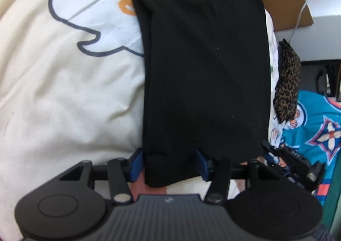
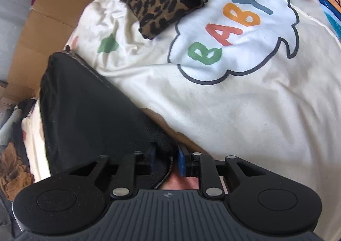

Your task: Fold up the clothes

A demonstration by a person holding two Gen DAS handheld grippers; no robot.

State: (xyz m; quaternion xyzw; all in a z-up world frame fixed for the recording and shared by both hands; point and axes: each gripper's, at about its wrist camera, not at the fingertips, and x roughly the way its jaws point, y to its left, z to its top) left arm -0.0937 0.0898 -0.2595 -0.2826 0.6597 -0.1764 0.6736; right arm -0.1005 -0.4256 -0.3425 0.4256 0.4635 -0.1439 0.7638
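Here, a folded black garment (image 1: 204,66) lies on the cream "BABY" bedspread (image 1: 70,91), its near edge between the left gripper (image 1: 169,161)'s spread fingers. The right gripper (image 2: 167,158) pinches one corner, jaws nearly closed. A careless tug could undo the fold.

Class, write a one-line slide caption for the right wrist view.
Right gripper pinches a corner of the black garment over a cream "BABY" sheet.

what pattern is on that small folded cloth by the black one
Leopard print, brown with black spots; right wrist view shows it best.
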